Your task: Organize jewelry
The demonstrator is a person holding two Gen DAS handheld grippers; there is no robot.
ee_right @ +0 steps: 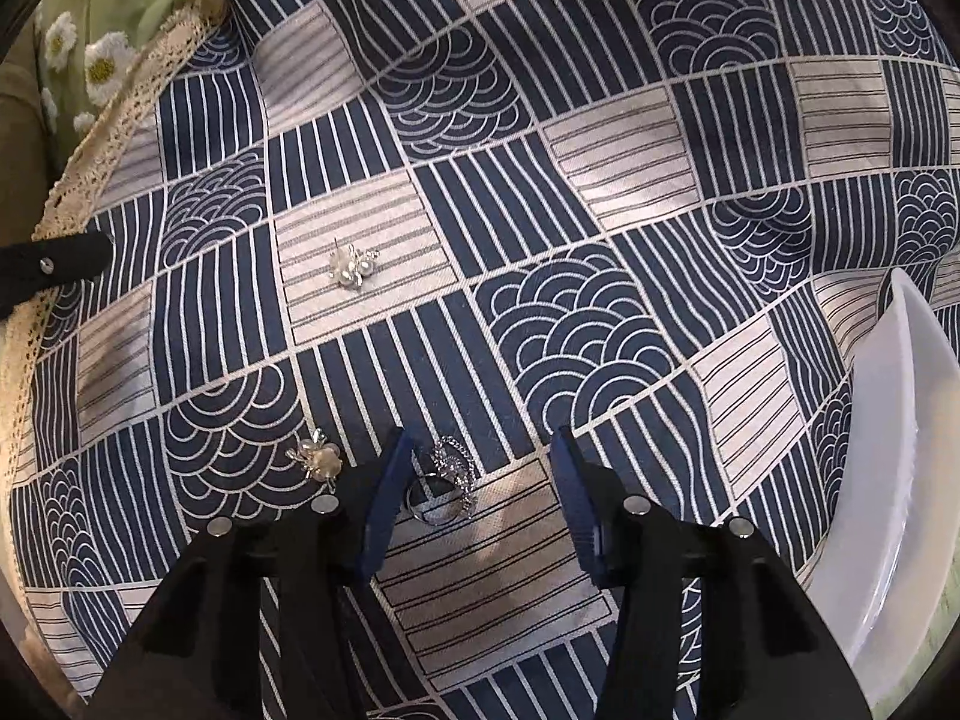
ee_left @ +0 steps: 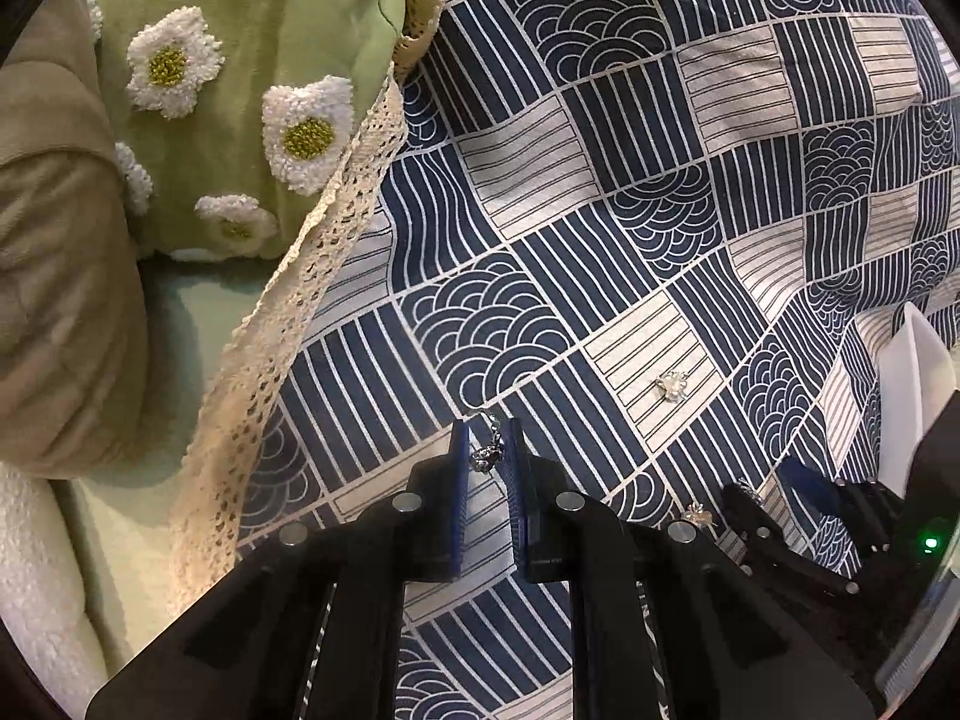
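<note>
My left claw (ee_left: 487,450) has its two blue pads close together with a little silver dangly earring (ee_left: 487,455) between them. I think it pinches the earring, but I cannot tell for sure that both pads touch it.

My right claw (ee_right: 480,468) is spread wide. A shiny silver ring with a sparkly twisted top (ee_right: 444,489) lies on the blue and cream patterned cloth (ee_right: 540,180) between my right fingers, close to the left one. It is not grabbed yet.

Just to the left of my right claw lies a small pearl flower earring (ee_right: 317,459). Another pearl flower earring (ee_right: 353,264) lies farther ahead of it and a bit left.

Off to the right of my right claw is a white plastic tray (ee_right: 888,450). I guess the jewelry goes there. The part I see has nothing in it.

So I think the job has only started. Three pieces lie on the cloth, and one is in my left claw. All four need a home.
</note>
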